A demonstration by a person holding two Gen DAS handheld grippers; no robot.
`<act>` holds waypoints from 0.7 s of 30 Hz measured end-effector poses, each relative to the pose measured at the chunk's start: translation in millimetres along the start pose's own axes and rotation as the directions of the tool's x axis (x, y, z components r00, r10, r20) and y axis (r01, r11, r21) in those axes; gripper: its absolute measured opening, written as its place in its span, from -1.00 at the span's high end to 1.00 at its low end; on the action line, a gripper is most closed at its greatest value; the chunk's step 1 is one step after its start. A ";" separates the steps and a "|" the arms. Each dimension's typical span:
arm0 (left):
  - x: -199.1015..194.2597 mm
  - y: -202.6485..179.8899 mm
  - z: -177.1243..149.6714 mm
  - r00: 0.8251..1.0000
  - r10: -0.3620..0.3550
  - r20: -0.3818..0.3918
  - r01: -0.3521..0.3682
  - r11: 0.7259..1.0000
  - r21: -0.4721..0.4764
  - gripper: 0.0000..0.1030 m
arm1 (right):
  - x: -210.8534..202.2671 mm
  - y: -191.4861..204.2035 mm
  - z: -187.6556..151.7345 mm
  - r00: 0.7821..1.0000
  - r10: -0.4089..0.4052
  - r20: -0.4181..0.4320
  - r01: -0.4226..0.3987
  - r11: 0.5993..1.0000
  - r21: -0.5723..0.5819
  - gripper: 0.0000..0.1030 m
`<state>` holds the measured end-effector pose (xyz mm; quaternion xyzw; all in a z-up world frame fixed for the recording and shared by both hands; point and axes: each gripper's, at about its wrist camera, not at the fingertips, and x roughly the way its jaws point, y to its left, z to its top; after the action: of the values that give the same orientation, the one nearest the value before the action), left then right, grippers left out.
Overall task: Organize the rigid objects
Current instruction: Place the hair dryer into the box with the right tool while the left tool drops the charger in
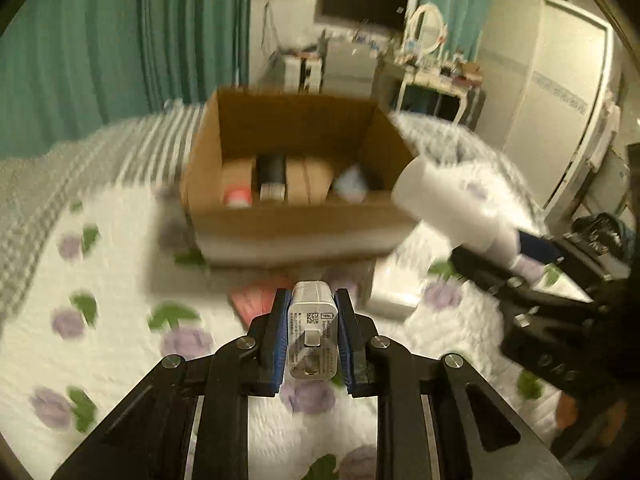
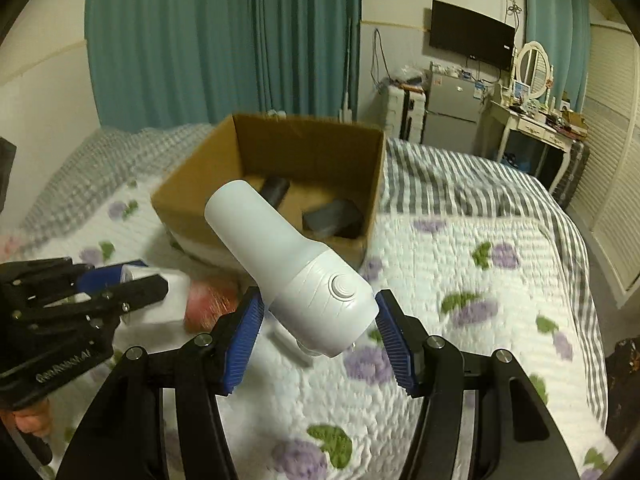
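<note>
My left gripper (image 1: 312,304) is shut on a small white charger (image 1: 313,328) with metal prongs, held above the floral quilt. My right gripper (image 2: 320,312) is shut on a white bottle-shaped device (image 2: 296,268) with a round button; the same white device (image 1: 452,200) shows at the right of the left wrist view. An open cardboard box (image 1: 288,224) stands ahead on the bed, with a black cylinder (image 1: 272,168) and several other items inside. From the right wrist view the cardboard box (image 2: 188,200) sits just behind the device, and the left gripper (image 2: 116,280) is at the left.
A red flat item (image 1: 256,300) and a white box (image 1: 392,288) lie on the quilt (image 2: 480,340) before the cardboard box. Teal curtains (image 2: 224,40), a wall television (image 2: 472,34), a small fridge (image 2: 452,108) and a cluttered dressing table (image 2: 532,120) stand beyond the bed.
</note>
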<state>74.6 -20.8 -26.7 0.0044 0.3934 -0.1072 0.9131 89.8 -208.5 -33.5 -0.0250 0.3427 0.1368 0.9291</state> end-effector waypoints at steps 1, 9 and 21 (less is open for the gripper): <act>-7.0 -0.6 11.2 1.000 0.005 0.025 -0.005 1.000 0.012 0.58 | -1.9 -1.0 7.4 1.000 0.008 0.012 -0.008 1.000 0.002 -0.11; 2.6 0.1 100.9 0.989 0.050 0.141 -0.056 0.998 0.042 0.58 | 5.8 -6.1 96.9 0.990 0.019 0.137 -0.013 0.999 -0.047 -0.11; 118.6 6.3 102.7 1.000 0.025 0.007 -0.025 0.999 0.044 0.57 | 95.6 -27.4 119.0 0.999 0.001 0.049 0.002 0.999 -0.049 -0.11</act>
<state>228.8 -46.9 -41.6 0.0291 0.3877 -0.1046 0.9154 241.7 -195.6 -5.3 -0.0446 0.3162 0.1454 0.9364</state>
